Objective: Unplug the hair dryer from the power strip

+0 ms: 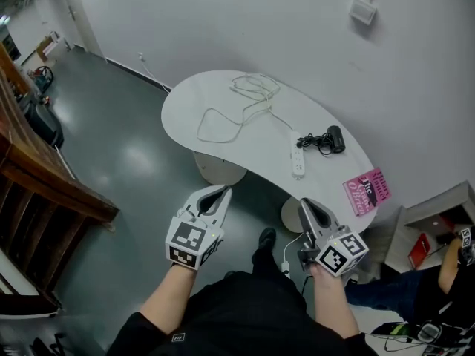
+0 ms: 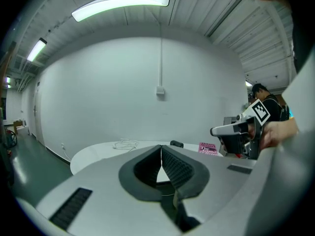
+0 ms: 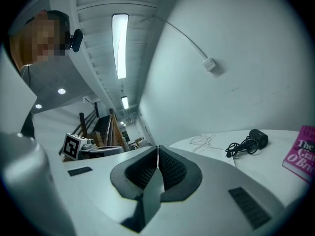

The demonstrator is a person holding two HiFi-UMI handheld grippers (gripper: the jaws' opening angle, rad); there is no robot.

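Left gripper (image 1: 223,192) and right gripper (image 1: 305,203) both have their jaws pressed together on nothing, and are held side by side low in the head view, below the near edge of the white table (image 1: 185,106). At the table's right end, right of the frame's centre, the black hair dryer (image 1: 335,138) lies just beside the white power strip (image 1: 297,159), its cord bunched between them (a pink book (image 1: 367,190) lies lower right of them).
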